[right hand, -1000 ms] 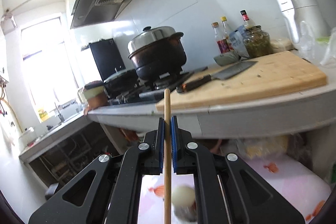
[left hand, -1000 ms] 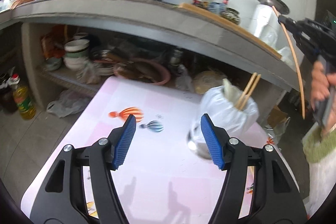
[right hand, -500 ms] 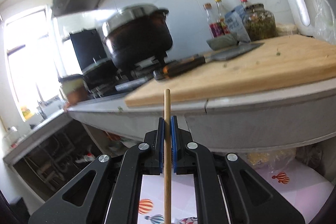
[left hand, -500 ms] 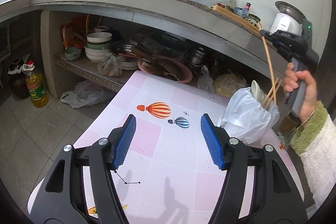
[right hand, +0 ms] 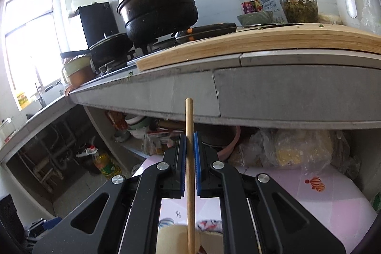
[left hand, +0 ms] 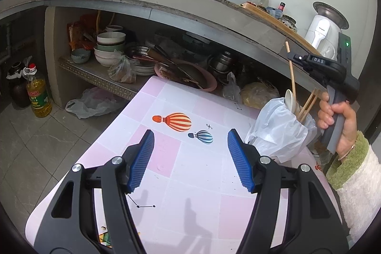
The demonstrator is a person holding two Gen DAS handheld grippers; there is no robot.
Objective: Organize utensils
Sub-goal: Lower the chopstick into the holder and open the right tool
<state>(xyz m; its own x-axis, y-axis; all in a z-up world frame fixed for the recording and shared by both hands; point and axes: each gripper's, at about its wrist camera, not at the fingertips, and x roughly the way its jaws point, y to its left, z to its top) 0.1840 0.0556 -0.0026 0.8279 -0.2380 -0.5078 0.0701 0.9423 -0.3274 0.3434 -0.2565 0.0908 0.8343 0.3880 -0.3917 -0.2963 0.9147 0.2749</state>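
The right hand-held gripper (right hand: pixel 189 154) clamps an upright wooden chopstick (right hand: pixel 190 158) below the counter (right hand: pixel 273 97) edge.

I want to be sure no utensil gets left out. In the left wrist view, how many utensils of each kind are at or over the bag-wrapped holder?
Chopsticks: 3, the held chopstick clamped in the right gripper plus 2 standing chopsticks in the bag-wrapped holder
White spoon: 1, in the holder
Total: 4 visible
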